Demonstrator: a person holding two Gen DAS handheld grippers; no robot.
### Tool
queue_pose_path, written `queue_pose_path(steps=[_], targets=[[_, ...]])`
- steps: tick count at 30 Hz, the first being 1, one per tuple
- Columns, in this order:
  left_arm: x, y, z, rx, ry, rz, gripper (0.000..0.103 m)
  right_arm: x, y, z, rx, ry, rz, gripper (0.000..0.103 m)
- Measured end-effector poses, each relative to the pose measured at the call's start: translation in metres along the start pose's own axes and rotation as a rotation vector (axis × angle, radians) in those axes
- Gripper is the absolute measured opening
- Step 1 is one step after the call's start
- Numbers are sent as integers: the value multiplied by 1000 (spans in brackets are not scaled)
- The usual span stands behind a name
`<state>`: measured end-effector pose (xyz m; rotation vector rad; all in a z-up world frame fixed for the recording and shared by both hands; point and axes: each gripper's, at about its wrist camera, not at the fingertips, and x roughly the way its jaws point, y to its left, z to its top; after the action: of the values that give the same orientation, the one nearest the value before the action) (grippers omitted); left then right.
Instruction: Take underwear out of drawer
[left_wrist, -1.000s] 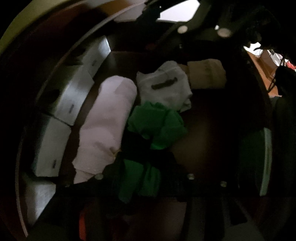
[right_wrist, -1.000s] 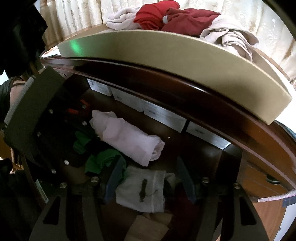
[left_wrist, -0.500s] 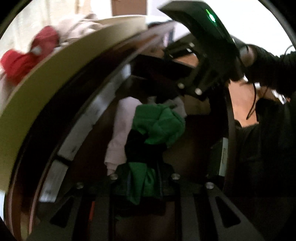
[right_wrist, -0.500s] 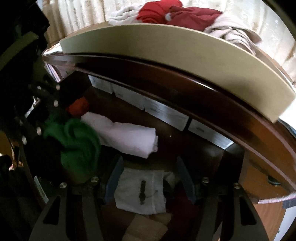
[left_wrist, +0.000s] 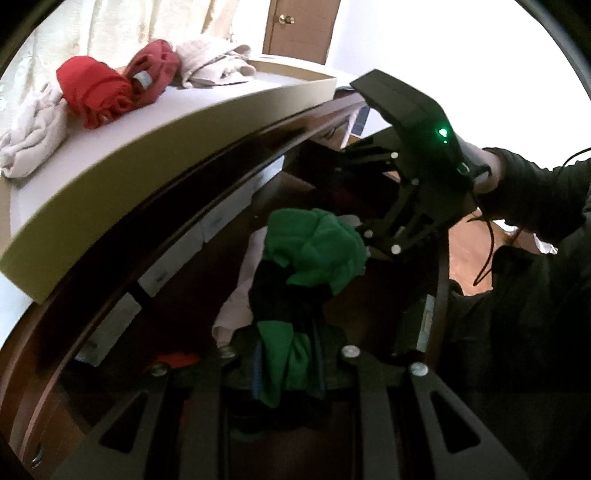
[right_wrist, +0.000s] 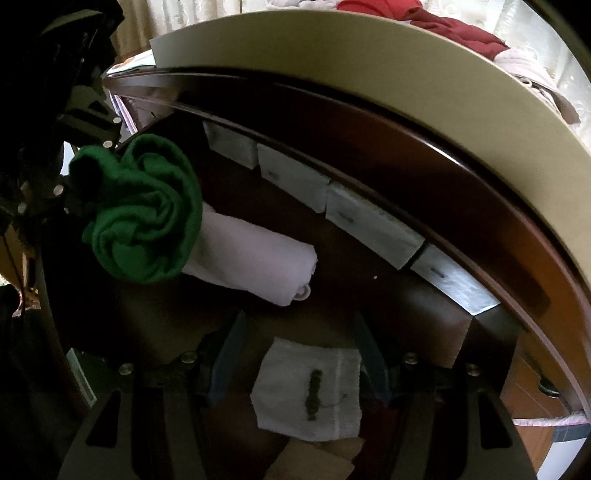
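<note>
Since the earlier frames, the left gripper (left_wrist: 291, 354) has closed on the green underwear (left_wrist: 314, 251) and lifted it off the drawer (right_wrist: 258, 206) floor; the bundle now hangs above the pink roll (right_wrist: 255, 266) that it previously lay beside. Its camera, formerly pointed into the dark drawer, now also takes in the cream top (left_wrist: 155, 122) above it.

Left gripper: jaws nearly together, pinching a green and black fold of the underwear. The bulk of the garment bulges beyond the fingertips. In the right wrist view the same bundle sits at the left, overlapping the near end of the pink roll.

Right gripper (right_wrist: 299, 354): jaws partly open, holding nothing. A folded white cloth (right_wrist: 310, 387) with a dark mark lies between the fingers (right_wrist: 229, 354); the pads are not pressing on it. A tan item (right_wrist: 321, 458) lies just below the cloth at the frame edge.

Drawer contents: white boxes (right_wrist: 365, 221) stand in a row along the back wall. The pink roll lies on the floor in front of them.

Cream top: red garments (left_wrist: 96, 92) and pale cloths (left_wrist: 33, 136) rest on it. A dark sleeve (left_wrist: 535, 192) reaches to the right gripper in the left wrist view.
</note>
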<state>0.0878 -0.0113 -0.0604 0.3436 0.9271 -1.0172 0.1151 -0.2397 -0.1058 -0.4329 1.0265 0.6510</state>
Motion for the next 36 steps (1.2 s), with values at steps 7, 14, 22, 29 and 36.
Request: queue_pose_path(steps=[7,14,22,29,36], targets=[[-1,11,1,-76,-28,-45,19,3,13,5,-35,-6,25,63],[0,21,0,-156,-63,-34,30,4,25,8,-54,-10,43,63],[-3,11,1,-102,-52,1,12,5,32,11,-70,-7,46,63],[-2,23,-2,-146,-17,51,21,0,38,11,-122,0,92,63],[-1,19,-8,-108,7,124,34,14,64,24,-238,46,169,63]])
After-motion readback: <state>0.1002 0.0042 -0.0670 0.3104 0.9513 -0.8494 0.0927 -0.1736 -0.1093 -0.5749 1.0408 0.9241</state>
